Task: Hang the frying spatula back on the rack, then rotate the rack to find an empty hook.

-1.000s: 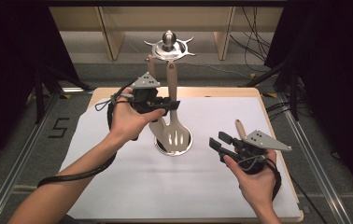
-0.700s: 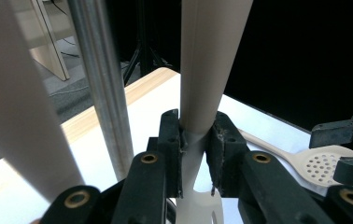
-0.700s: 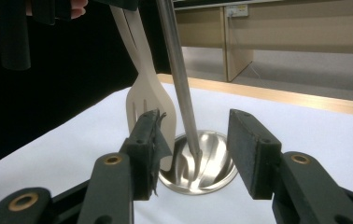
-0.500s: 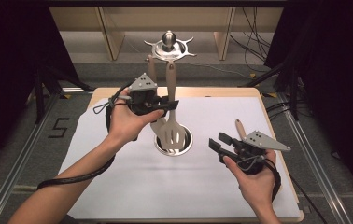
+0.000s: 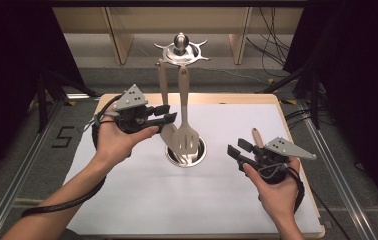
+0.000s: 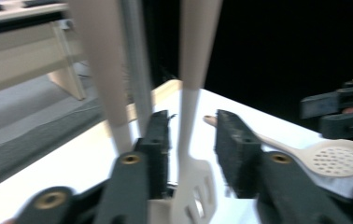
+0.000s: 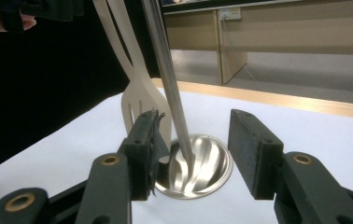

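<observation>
A: While the left tongs (image 5: 164, 116) hang spread, just opened, beside the rack (image 5: 181, 50), where's the slotted turner (image 5: 185, 140)?

B: Hanging there, between the pads (image 6: 158, 147), unpinched. Hanging looks done. Right tongs (image 5: 239, 150) are spread, empty.

A: Count?

B: 2 utensils hung, 1 skimmer (image 6: 338, 158) on the bench (image 5: 142, 200); fetch it next.

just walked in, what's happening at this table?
A person works a utensil stand with a handheld gripper in each hand. Two utensils hang on it: a slotted spatula and a second utensil beside it. The left gripper sits next to them; its jaws have just been opening, and the spatula's neck stands between the pads without being pressed. The right gripper hovers open over the white mat, with a skimmer spoon lying behind it.
</observation>
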### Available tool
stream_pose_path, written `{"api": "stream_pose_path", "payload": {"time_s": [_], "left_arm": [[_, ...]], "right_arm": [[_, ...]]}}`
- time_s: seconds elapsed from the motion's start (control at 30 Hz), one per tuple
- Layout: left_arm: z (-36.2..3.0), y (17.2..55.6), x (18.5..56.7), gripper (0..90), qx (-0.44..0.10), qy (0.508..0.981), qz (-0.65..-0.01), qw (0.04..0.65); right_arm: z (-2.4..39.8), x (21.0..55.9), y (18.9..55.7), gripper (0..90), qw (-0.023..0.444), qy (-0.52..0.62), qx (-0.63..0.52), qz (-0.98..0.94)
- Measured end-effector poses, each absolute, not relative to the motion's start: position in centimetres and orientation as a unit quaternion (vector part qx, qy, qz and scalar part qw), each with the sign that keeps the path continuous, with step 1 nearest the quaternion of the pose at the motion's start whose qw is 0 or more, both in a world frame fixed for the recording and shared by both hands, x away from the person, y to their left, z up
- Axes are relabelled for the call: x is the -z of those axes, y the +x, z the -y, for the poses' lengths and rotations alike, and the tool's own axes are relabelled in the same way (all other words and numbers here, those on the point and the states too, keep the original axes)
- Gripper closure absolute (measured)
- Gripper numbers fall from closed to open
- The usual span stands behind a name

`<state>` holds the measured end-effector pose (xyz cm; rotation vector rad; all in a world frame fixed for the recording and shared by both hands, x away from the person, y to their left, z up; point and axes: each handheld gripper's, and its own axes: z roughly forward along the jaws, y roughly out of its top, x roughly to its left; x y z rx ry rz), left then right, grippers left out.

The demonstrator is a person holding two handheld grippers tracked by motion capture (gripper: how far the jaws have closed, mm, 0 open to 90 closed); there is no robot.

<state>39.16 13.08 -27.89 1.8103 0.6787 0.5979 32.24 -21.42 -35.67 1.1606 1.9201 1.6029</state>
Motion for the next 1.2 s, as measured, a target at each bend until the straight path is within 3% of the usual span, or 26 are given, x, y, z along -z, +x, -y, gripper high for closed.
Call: {"api": "stream_pose_path", "payload": {"time_s": [0.1, 0.13, 0.27, 0.83, 1.2], "left_arm": [[-13.4, 39.2, 27.8, 77.5, -0.238, 0.748, -0.297, 0.544], [-13.2, 39.1, 27.8, 79.4, -0.206, 0.751, -0.288, 0.558], [-13.2, 39.2, 27.1, 88.9, -0.209, 0.738, -0.295, 0.570], [-13.2, 40.0, 22.2, 89.5, -0.225, 0.686, -0.283, 0.631], [-13.4, 40.3, 21.0, 89.5, -0.240, 0.665, -0.283, 0.648]], "right_arm": [[21.4, 35.7, 32.2, 54.4, 0.191, 0.408, -0.573, -0.684], [21.4, 35.7, 32.1, 54.3, 0.192, 0.409, -0.571, -0.685], [21.6, 35.8, 32.0, 54.6, 0.193, 0.409, -0.568, -0.687], [22.1, 36.2, 32.0, 59.9, 0.192, 0.424, -0.555, -0.689], [22.0, 36.3, 32.1, 59.8, 0.192, 0.423, -0.553, -0.692]]}}
